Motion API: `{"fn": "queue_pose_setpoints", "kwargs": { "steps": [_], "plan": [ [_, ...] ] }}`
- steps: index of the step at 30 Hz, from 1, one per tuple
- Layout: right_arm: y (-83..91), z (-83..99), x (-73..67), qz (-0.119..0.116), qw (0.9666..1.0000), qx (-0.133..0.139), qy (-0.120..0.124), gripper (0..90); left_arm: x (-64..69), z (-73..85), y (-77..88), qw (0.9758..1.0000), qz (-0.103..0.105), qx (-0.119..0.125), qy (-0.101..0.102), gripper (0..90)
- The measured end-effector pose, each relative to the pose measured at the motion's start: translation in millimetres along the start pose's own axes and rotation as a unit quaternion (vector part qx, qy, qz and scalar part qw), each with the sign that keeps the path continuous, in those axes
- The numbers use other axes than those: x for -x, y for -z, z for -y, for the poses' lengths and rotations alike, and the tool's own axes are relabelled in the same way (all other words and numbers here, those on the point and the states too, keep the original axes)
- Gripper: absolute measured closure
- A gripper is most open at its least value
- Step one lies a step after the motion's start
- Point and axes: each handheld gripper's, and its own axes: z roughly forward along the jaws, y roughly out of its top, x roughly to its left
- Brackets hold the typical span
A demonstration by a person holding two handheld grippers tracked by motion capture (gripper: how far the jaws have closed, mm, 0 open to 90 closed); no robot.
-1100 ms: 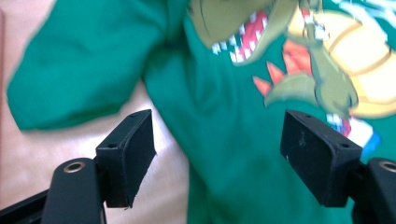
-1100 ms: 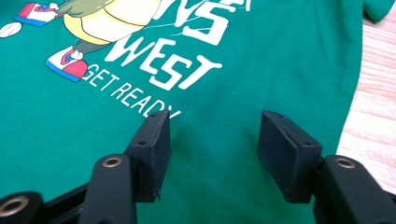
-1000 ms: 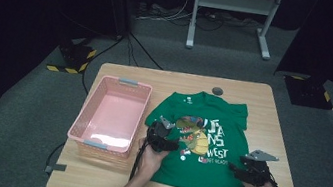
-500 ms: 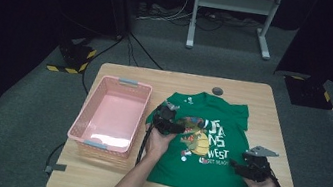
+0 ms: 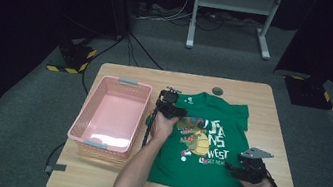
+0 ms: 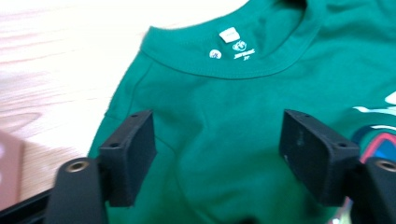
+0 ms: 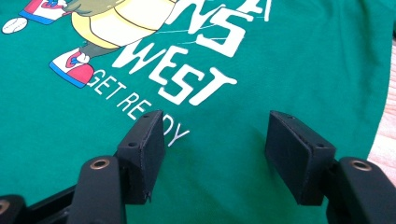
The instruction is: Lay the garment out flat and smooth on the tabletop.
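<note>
A green T-shirt with a cartoon print and white lettering lies flat on the wooden table. My left gripper hovers open over the shirt's left shoulder. In the left gripper view its jaws straddle plain green cloth just below the collar label; they have just been closing a little, pressing on nothing. My right gripper hangs over the shirt's lower right part. There its jaws stand open above the cloth below the lettering, having just opened slightly.
A pink plastic basket stands on the table's left side, close to the shirt's left sleeve. A small dark round object lies near the table's far edge. Bare wood shows to the right of the shirt.
The left hand has moved away from me across the shirt, from the chest print up to the left shoulder by the collar. The right gripper has stayed near the hem.
</note>
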Motion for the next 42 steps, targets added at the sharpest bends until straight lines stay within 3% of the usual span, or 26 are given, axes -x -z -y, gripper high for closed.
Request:
{"fn": "queue_pose_setpoints", "kwargs": {
  "steps": [5, 10, 16, 20, 23, 25, 27, 30, 32, 34, 37, 42],
  "plan": [
    [3.0, 3.8, 0.1, -0.004, 1.0000, 0.003, 0.008, 39.3, -7.1, 2.1, -12.0, 0.9995, -0.015, -0.027, -0.002, 37.6],
    [9.2, 12.3, 4.4, -0.015, 0.9997, 0.011, 0.019, 39.1, -15.5, 3.6, -17.1, 0.9985, -0.022, -0.048, -0.014, 55.2],
    [10.5, 14.3, 4.5, -0.017, 0.9996, 0.013, 0.020, 39.0, -7.4, -0.6, -20.4, 0.9968, -0.020, -0.056, -0.054, 80.5],
    [11.1, 14.2, 4.2, -0.018, 0.9996, 0.011, 0.021, 39.9, -7.0, -9.6, -20.3, 0.9958, -0.027, -0.050, -0.071, 85.5],
    [13.0, 15.3, 3.5, -0.022, 0.9994, 0.009, 0.024, 40.7, -9.0, -19.6, -17.2, 0.9962, -0.015, -0.020, -0.083, 85.2],
    [13.8, 15.5, 2.6, -0.023, 0.9994, 0.007, 0.025, 40.9, -10.1, -22.4, -17.5, 0.9968, -0.007, -0.008, -0.079, 81.3],
    [13.8, 15.4, 1.6, -0.021, 0.9995, 0.006, 0.022, 40.7, -11.3, -20.2, -18.2, 0.9982, 0.002, -0.005, -0.060, 70.3],
    [13.5, 15.1, 0.7, -0.019, 0.9997, 0.007, 0.017, 40.1, -8.9, -12.6, -9.8, 0.9988, 0.009, 0.002, -0.048, 53.2],
    [13.1, 14.4, 2.9, -0.021, 0.9997, 0.010, 0.005, 39.0, -4.1, -5.6, 6.7, 0.9988, 0.023, 0.022, -0.037, 46.9],
    [12.9, 13.1, 7.2, -0.009, 0.9997, 0.021, -0.010, 38.8, 3.6, 3.2, 24.8, 0.9979, 0.034, 0.032, -0.046, 41.4],
    [10.9, 8.6, 12.7, -0.001, 0.9987, 0.034, -0.038, 38.8, 14.2, 21.9, 44.1, 0.9967, 0.034, 0.037, -0.064, 38.6],
    [3.8, -0.1, 10.0, 0.008, 0.9985, 0.038, -0.039, 39.1, 16.1, 56.8, 48.1, 0.9976, 0.041, 0.014, -0.054, 36.4]
  ]
}}
